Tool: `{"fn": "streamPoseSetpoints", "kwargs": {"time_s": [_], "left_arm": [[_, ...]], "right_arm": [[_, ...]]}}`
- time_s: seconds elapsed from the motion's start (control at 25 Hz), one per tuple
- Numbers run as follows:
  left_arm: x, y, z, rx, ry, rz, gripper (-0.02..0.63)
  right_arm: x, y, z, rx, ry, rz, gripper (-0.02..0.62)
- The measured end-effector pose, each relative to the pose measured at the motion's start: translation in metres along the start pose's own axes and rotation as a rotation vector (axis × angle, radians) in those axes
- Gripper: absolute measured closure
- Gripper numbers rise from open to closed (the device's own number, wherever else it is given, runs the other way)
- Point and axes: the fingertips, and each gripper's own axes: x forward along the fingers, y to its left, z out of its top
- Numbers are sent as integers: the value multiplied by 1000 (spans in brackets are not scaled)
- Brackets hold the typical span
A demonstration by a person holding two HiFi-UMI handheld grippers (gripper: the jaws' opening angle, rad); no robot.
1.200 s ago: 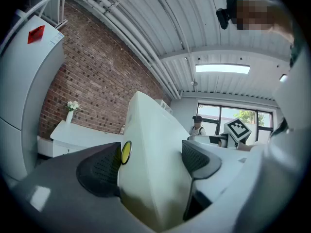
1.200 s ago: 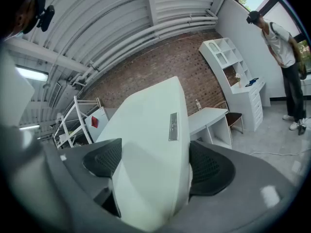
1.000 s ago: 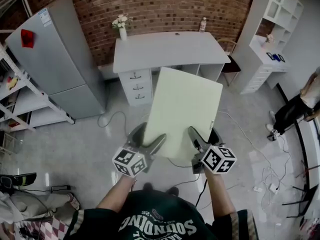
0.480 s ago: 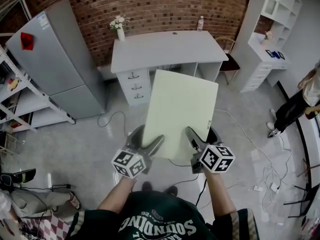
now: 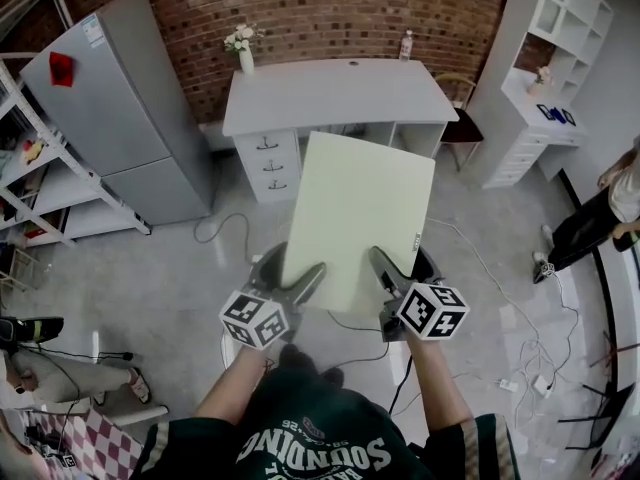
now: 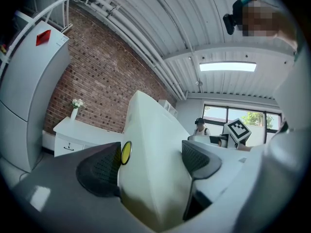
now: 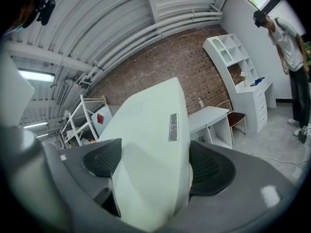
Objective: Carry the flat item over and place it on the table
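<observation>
A pale green flat board (image 5: 358,218) is held out in front of me above the floor, tilted up toward the grey desk (image 5: 335,93). My left gripper (image 5: 293,290) is shut on the board's near left corner. My right gripper (image 5: 385,280) is shut on its near right corner. In the left gripper view the board (image 6: 155,164) fills the gap between the black pads. In the right gripper view the board (image 7: 150,154) sits between the pads, with a small label on its edge. The desk stands against the brick wall ahead.
A vase of flowers (image 5: 243,50) and a bottle (image 5: 406,45) stand at the desk's back edge. A grey fridge (image 5: 120,118) is at left, metal shelving (image 5: 30,178) beside it. White shelving (image 5: 550,68) is at right. Cables (image 5: 520,358) lie on the floor. A person (image 5: 600,218) stands at far right.
The board and both grippers have shifted slightly left and toward the desk as I step forward. Both grips are unchanged.
</observation>
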Motion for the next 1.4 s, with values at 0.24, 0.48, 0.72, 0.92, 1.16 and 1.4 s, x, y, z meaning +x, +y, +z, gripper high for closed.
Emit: {"fn": "streamPoseSetpoints", "kwargs": {"time_s": [0.24, 0.48, 0.72, 0.92, 1.16, 1.4], "left_arm": [[3, 6, -1, 5, -4, 14, 212], [24, 27, 1, -3, 3, 10, 212], [72, 63, 9, -14, 6, -8, 212], [112, 100, 19, -18, 23, -22, 213], [153, 139, 39, -30, 28, -48, 212], [185, 177, 50, -41, 36, -68, 212]], "right_arm": [[9, -2, -1, 1, 3, 14, 160], [35, -11, 4, 6, 7, 4, 160], [85, -33, 23, 7, 6, -15, 160], [131, -48, 39, 19, 7, -38, 160], [181, -57, 63, 18, 1, -63, 161], [226, -64, 77, 19, 0, -87, 161]]}}
